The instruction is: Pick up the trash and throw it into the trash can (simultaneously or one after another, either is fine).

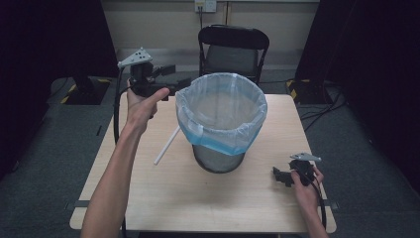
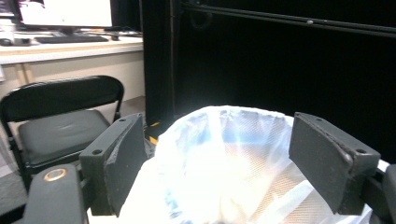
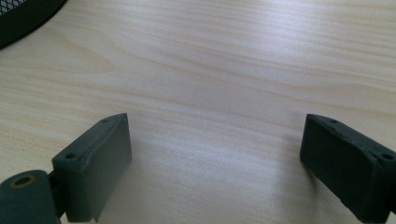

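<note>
A black mesh wastebasket [image 1: 219, 159] stands in the middle of the wooden table [image 1: 168, 198], lined with a translucent white and blue bag [image 1: 221, 113] folded over its rim. My left gripper [image 1: 174, 78] is held in the air at the bag's far left rim. In the left gripper view it [image 2: 217, 163] is open, and the bag [image 2: 224, 154] glows beyond the jaws. My right gripper [image 1: 280, 176] rests low on the table to the right of the wastebasket. It [image 3: 215, 163] is open over bare wood, with the wastebasket's mesh base [image 3: 21, 14] ahead on the left.
A thin white stick [image 1: 167, 145] lies on the table just left of the wastebasket. A black folding chair [image 1: 233, 49] stands behind the table's far edge. Dark curtains and floor cables flank the table on both sides.
</note>
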Demonstrator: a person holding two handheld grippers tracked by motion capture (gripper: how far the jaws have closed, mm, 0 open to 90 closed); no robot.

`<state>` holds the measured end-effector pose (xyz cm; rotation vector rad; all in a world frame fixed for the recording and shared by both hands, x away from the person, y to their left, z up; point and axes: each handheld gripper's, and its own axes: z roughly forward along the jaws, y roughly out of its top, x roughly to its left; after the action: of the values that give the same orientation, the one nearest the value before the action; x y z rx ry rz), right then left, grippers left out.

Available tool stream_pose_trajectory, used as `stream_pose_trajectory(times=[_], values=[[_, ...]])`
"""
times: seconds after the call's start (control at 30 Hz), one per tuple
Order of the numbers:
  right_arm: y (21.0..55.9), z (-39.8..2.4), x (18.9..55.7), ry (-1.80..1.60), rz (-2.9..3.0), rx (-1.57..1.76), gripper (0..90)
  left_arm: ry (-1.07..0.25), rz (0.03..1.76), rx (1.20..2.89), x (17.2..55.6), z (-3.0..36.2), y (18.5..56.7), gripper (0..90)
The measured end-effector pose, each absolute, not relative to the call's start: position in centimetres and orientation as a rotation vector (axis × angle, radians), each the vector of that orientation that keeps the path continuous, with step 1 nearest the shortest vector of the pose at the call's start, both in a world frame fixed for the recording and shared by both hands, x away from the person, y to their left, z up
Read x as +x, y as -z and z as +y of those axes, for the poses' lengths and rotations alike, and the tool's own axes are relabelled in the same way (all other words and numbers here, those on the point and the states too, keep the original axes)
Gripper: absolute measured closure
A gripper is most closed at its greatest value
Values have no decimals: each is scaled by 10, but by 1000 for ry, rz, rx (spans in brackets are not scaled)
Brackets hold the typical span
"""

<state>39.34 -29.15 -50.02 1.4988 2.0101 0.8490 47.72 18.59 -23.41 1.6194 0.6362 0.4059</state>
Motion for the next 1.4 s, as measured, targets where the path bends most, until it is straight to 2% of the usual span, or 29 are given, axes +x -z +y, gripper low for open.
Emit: stream_pose_trajectory(times=[0.53, 1.4], values=[[500, -291, 393, -849, 2010, 1499, 79, -402, 739, 1574, 475, 224, 256, 168], [500, -291, 393, -846, 2002, 1508, 80, -428, 885, 1668, 470, 271, 311, 195]])
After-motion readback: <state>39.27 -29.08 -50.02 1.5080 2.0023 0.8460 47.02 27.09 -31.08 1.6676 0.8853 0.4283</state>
